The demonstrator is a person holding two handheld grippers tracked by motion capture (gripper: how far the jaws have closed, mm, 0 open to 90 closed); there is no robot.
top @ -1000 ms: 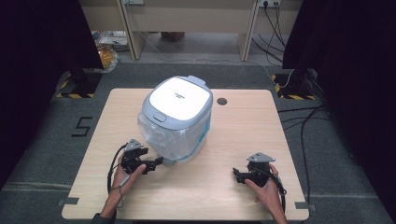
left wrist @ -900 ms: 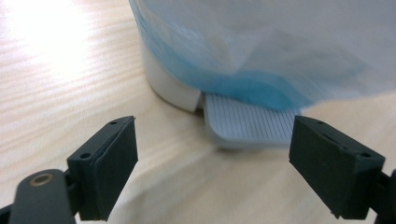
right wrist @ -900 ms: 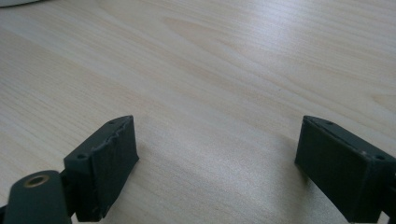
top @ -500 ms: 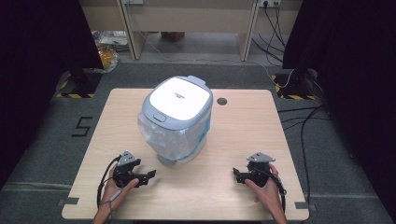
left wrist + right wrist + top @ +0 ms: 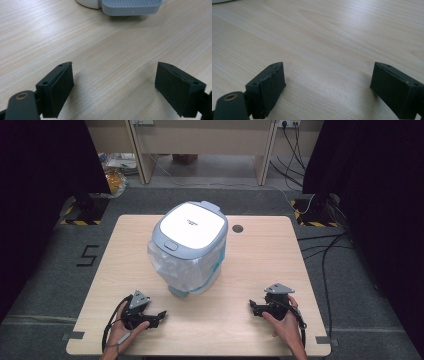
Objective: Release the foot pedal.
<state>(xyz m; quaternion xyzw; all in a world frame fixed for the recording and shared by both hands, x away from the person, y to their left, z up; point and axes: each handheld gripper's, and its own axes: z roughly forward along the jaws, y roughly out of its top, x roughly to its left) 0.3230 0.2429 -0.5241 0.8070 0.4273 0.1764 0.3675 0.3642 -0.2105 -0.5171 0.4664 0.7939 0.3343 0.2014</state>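
A pedal bin with a white lid and a clear bag lining stands in the middle of the wooden table. Its grey foot pedal points toward the near edge; the pedal also shows at the top of the left gripper view. My left gripper rests low at the table's near left, open, nothing between its jaws, a short way in front of the pedal. My right gripper sits at the near right, open and empty, jaws pointing left over bare wood.
A small round cable hole sits in the table behind the bin. Black curtains flank both sides. Cables lie on the floor to the right, and a number marking is on the floor at left.
My left gripper has pulled back from beside the bin's pedal toward the near left edge of the table and sunk lower. The right gripper has kept still.
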